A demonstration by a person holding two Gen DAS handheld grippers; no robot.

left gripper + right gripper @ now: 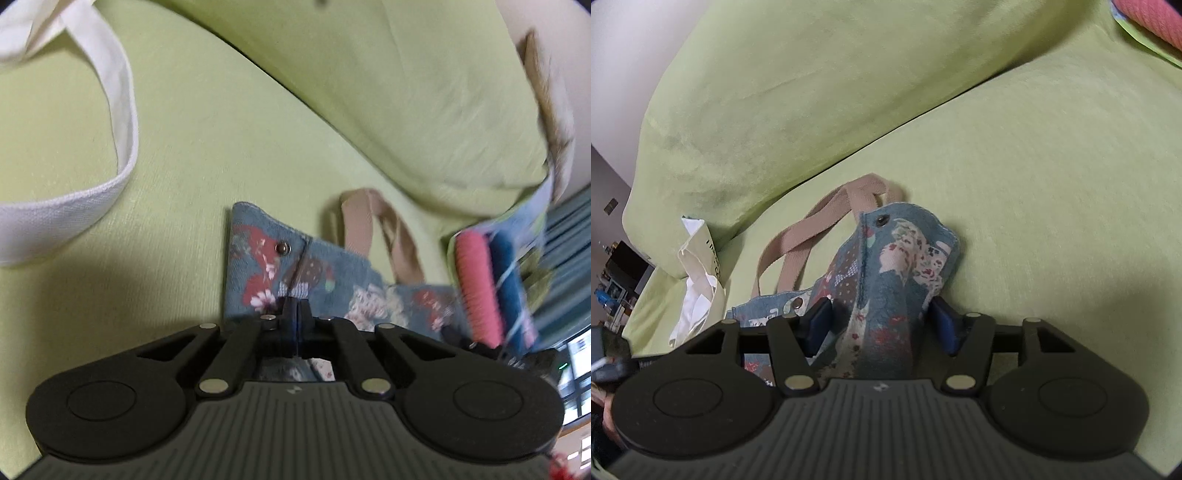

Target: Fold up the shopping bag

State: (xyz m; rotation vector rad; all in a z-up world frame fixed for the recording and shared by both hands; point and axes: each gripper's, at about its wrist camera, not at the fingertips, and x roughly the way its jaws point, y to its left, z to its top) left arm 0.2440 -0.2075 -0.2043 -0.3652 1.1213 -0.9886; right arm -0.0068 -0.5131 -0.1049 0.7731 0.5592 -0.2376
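Note:
The shopping bag is blue floral cloth with beige straps and a metal snap. It lies on a green sofa seat. My left gripper is shut on the bag's near edge. In the right wrist view the same bag bunches up between my right gripper's blue fingers, which stand apart around the cloth without pressing it. Its beige straps loop out to the left.
A white tote bag with a wide strap lies at the left; it also shows in the right wrist view. The green back cushion rises behind. Pink and blue rolled items sit at the right.

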